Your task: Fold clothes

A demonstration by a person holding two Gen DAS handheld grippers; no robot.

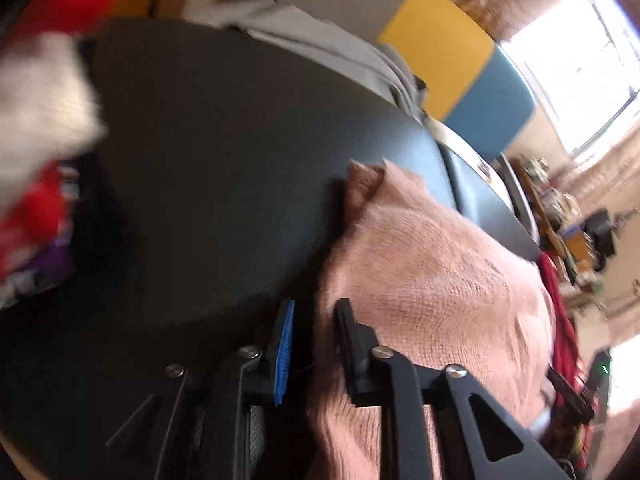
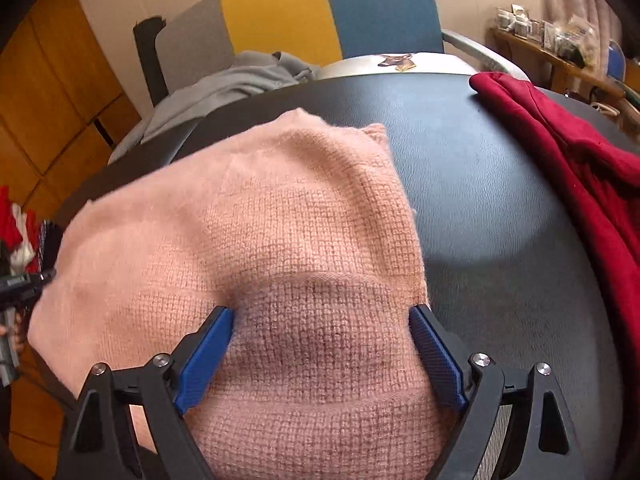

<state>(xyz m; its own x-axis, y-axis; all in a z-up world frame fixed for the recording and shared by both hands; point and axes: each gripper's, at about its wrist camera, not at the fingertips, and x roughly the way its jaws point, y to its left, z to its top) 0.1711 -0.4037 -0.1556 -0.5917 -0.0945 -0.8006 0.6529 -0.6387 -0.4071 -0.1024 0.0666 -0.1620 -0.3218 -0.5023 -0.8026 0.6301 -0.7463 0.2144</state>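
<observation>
A pink knit garment (image 2: 288, 216) lies partly folded on the black round table (image 2: 480, 184). My right gripper (image 2: 322, 316) is open and hangs low over the garment's near end, its blue pads (image 2: 208, 352) wide apart on either side of the knit. In the left wrist view the same pink garment (image 1: 432, 280) fills the right half. The left gripper (image 1: 316, 324) stands nearly closed, with the garment's side edge running up between its fingers. The right wrist view shows that gripper (image 2: 16, 284) at the cloth's left edge.
A dark red garment (image 2: 568, 168) drapes over the table's right side. A grey garment (image 2: 224, 84) lies behind the table, in front of a grey, yellow and blue panelled chair back (image 2: 280, 12). Blurred white and red clothes (image 1: 40, 128) sit at the left. A cluttered shelf (image 2: 552, 36) lines the far wall.
</observation>
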